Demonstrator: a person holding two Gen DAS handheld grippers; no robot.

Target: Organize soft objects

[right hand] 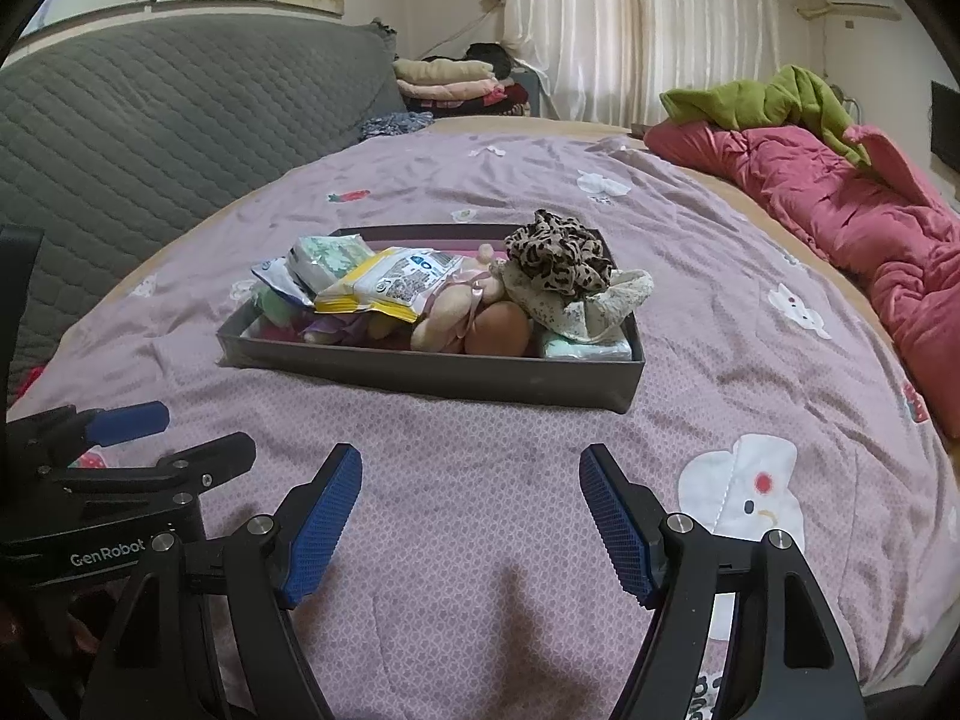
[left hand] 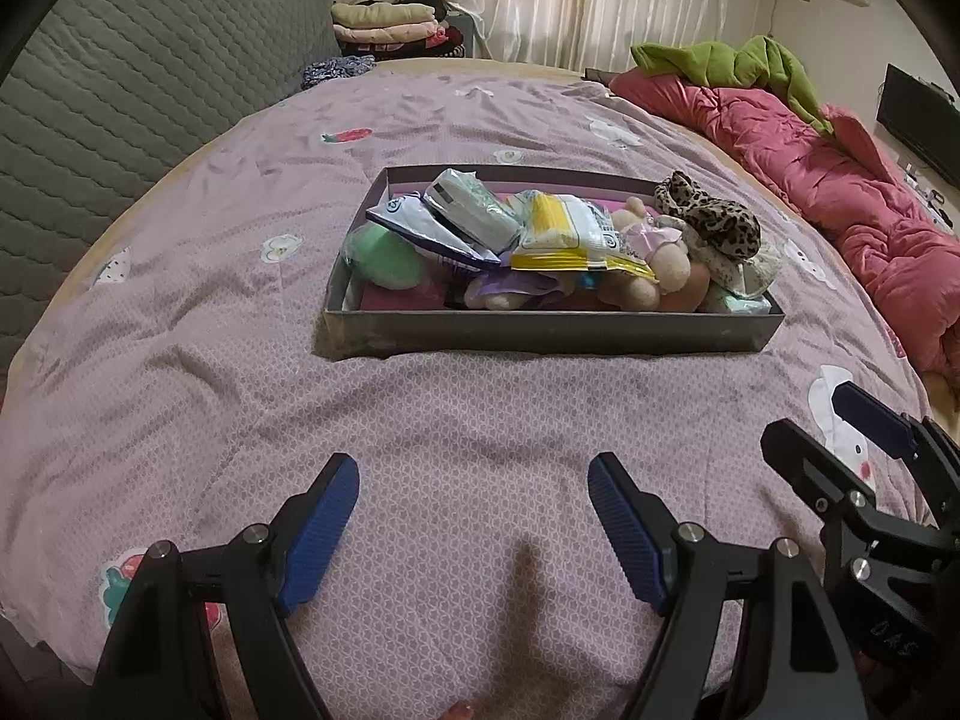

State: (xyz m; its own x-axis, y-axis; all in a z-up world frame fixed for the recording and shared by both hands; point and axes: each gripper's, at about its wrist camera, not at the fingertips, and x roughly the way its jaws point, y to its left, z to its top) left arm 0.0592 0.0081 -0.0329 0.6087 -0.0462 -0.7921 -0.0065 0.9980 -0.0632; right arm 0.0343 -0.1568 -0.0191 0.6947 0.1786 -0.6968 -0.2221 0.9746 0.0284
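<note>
A shallow dark box [left hand: 540, 330] [right hand: 432, 375] lies on the bed, piled with soft things: a green plush ball [left hand: 384, 255], wipe packets [left hand: 474, 210], a yellow-edged packet [left hand: 570, 234] [right hand: 390, 285], a beige plush toy [left hand: 654, 264] [right hand: 450, 315] and a leopard-print fabric piece [left hand: 711, 213] [right hand: 558, 258]. My left gripper [left hand: 474, 492] hovers open over bare bedspread, well short of the box. My right gripper [right hand: 471, 480] is likewise open and empty over the spread. Each gripper shows at the other view's edge.
The lilac patterned bedspread [left hand: 240, 312] covers the bed. A pink quilt [left hand: 840, 198] with a green garment [left hand: 738, 63] lies along the right side. A grey quilted headboard [left hand: 120, 90] stands left; folded clothes [left hand: 390, 24] are stacked at the back.
</note>
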